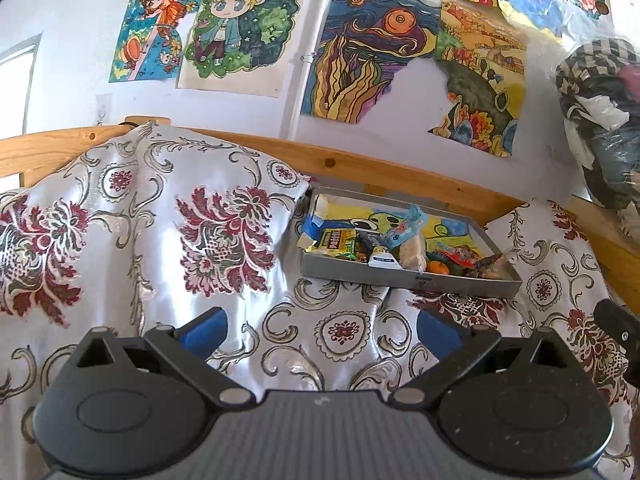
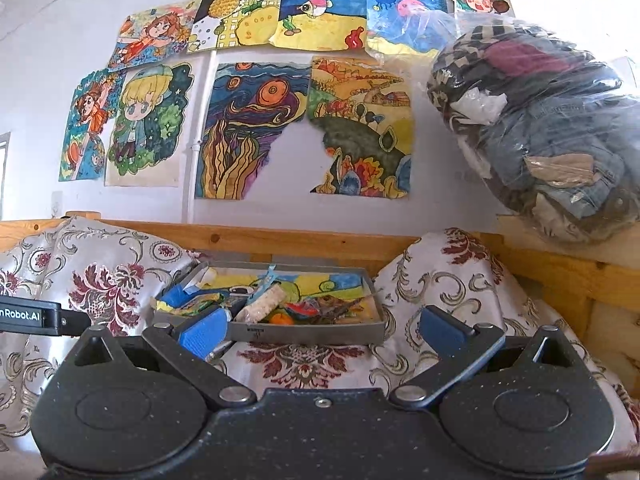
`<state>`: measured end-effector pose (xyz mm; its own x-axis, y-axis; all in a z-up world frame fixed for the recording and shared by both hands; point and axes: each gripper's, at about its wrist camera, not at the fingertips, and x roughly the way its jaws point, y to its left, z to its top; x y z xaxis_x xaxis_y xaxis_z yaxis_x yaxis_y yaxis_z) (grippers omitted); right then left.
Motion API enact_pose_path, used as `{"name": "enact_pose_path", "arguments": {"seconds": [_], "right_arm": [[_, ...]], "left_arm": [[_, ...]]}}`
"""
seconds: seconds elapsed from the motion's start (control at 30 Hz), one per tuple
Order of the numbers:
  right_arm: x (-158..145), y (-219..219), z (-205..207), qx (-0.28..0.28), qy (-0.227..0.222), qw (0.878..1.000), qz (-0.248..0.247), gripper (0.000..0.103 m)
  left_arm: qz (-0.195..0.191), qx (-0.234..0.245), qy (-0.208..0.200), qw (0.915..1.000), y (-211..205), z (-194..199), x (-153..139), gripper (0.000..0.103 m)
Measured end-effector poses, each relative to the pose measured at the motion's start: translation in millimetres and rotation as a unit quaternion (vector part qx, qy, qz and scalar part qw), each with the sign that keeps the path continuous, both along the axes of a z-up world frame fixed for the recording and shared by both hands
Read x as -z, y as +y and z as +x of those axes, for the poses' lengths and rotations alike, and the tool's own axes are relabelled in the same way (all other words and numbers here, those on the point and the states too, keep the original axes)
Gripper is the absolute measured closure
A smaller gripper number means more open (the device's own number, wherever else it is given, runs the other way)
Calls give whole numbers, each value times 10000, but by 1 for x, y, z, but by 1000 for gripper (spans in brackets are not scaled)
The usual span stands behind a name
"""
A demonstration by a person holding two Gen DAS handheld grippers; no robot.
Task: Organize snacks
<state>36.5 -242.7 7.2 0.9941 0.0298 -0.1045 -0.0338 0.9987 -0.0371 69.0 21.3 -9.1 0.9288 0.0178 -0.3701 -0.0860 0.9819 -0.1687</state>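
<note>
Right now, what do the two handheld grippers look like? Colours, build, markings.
Both match: left gripper and right gripper have black linkage arms with silver pivot pins, round black housings, a ribbed grey-black body and blue finger pads. White "nRobot.AI" lettering shows on the left unit's side. No cables or sleeves visible.

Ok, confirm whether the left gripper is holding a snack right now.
No, the left gripper is open and empty, jaws spread above the patterned cloth, short of the snack tray.

Colourful drawings (image 2: pixel 256 120) on the wall above floral cloth (image 1: pixel 160 220), perhaps a bagged clothes bundle (image 2: pixel 540 132)
</note>
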Motion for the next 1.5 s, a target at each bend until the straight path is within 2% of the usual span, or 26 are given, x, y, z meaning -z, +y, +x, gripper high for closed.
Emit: {"name": "enact_pose_path", "arguments": {"seconds": [0.37,0.83,1.13,1.33,1.5], "right_arm": [[9,8,-18,-56,312,9995,42,1],[23,13,-23,-293,625,9976,59,1],[30,15,-16,-412,793,9958,187,1],[39,22,-5,-502,971,9938,194,1],[46,25,5,-411,1079,9931,212,1]], "left_arm": [[174,122,45,9998,8,-23,6,0],[410,-90,431,9982,8,-27,20,0],[499,-104,73,9987,13,-38,20,1],[1022,-288,74,9943,4,-39,27,1],[988,-207,129,9948,2,-36,35,1]]}}
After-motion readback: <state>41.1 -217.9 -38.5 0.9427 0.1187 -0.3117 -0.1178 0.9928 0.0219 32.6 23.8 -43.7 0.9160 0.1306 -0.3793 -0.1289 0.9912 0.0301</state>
